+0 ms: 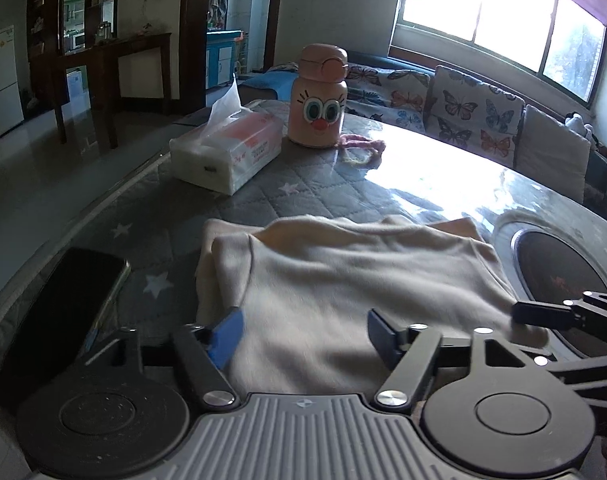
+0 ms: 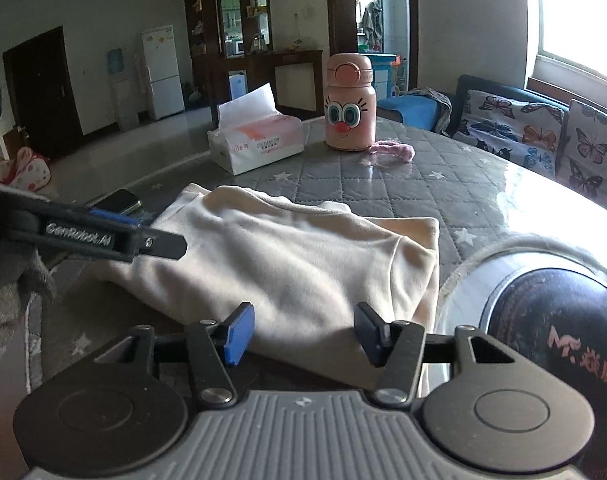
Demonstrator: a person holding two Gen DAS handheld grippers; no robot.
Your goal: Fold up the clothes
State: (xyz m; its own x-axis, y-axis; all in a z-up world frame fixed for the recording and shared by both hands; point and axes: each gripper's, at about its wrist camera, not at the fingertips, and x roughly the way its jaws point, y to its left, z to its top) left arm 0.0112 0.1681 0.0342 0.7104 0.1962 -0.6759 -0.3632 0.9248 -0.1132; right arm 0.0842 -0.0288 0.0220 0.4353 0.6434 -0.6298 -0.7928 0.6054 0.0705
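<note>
A cream garment (image 1: 343, 280) lies folded in layers on the grey quilted table cover (image 1: 263, 184); the right wrist view shows the same garment (image 2: 295, 256). My left gripper (image 1: 303, 340) hangs over its near left part, blue pads apart, nothing pinched between them. My right gripper (image 2: 301, 334) stands open over the garment's near edge, its pads not pressing the cloth. The left gripper's finger (image 2: 103, 236) crosses the left side of the right wrist view. At the right edge of the left wrist view, the right gripper's black fingers (image 1: 551, 316) reach in.
A pink bottle with a cartoon face (image 1: 318, 98), a tissue pack (image 1: 227, 152) and a pink cord (image 1: 363, 146) sit at the far side. A dark phone (image 1: 63, 312) lies left of the garment. A round cooktop (image 1: 559, 272) sits to the right. Sofa cushions (image 1: 475, 116) stand behind.
</note>
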